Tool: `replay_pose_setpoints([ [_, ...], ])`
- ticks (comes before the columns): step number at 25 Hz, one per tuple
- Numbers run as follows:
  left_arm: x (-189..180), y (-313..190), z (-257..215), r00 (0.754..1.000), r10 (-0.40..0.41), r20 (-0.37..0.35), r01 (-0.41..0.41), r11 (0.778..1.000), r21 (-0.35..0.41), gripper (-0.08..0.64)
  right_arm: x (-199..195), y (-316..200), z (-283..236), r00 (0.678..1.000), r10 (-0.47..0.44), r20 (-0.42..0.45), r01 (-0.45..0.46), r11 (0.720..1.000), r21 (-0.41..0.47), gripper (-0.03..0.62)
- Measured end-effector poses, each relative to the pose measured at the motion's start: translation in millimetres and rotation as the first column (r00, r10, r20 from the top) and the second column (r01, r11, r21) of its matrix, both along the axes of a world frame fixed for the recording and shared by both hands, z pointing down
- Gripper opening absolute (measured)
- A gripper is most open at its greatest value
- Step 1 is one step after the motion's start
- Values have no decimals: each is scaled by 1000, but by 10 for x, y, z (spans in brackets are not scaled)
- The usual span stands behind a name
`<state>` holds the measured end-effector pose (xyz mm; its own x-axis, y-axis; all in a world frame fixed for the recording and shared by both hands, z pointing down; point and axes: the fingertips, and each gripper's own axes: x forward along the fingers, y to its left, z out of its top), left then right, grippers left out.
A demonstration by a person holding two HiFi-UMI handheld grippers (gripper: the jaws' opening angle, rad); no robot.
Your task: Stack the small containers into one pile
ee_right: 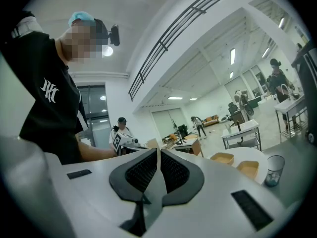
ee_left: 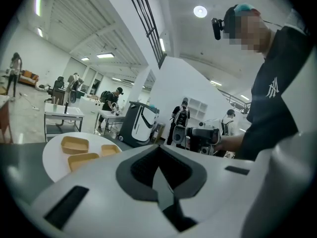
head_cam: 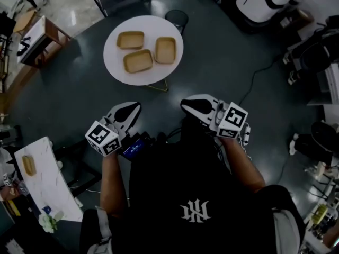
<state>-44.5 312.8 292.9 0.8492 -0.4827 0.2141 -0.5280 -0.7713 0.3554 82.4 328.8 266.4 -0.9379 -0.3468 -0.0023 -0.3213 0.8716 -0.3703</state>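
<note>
Sitting side by side on the round white table are three shallow tan containers, none stacked. On the person's side of that table, well apart from it, the left gripper and right gripper both have their jaws pressed together on nothing. A white emblem of interlocked letters marks the black shirt, and I cannot read it surely.
</note>
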Motion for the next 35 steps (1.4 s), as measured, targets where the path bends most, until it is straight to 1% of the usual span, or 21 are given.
replay_pose_setpoints([
  [3,15,-232,-76,996,-84,32,84,996,-4,3,29,-297,29,996,-88,6,88,996,4,44],
  [7,142,-516,-133,981,-182,61,182,983,0,3,134,-661,8,981,-194,23,193,981,4,46],
  [11,498,-813,-224,961,-260,91,261,965,1,3,487,-978,-45,956,-290,33,290,957,-3,44],
  [15,542,-869,-216,940,-322,112,322,947,16,3,588,-1080,35,931,-364,16,364,931,-4,46],
  [17,545,-934,-228,924,-357,134,357,934,23,3,655,-1185,84,926,-377,13,377,926,0,46],
  [20,492,-1007,-202,908,-393,146,394,919,29,3,713,-1350,122,925,-379,8,379,925,3,46],
  [23,411,-1007,-185,897,-414,158,417,909,17,3,681,-1428,146,929,-371,8,371,929,-6,46],
  [26,356,-1058,-130,891,-422,169,428,904,-1,3,643,-1527,192,934,-357,-3,357,934,-18,46],
  [29,253,-1198,8,893,-418,167,428,904,-23,3,543,-1687,277,935,-354,-24,353,935,-34,46],
  [35,-71,-1576,353,916,-369,155,385,918,-91,3,180,-2036,488,940,-331,-83,323,941,-96,48],
])
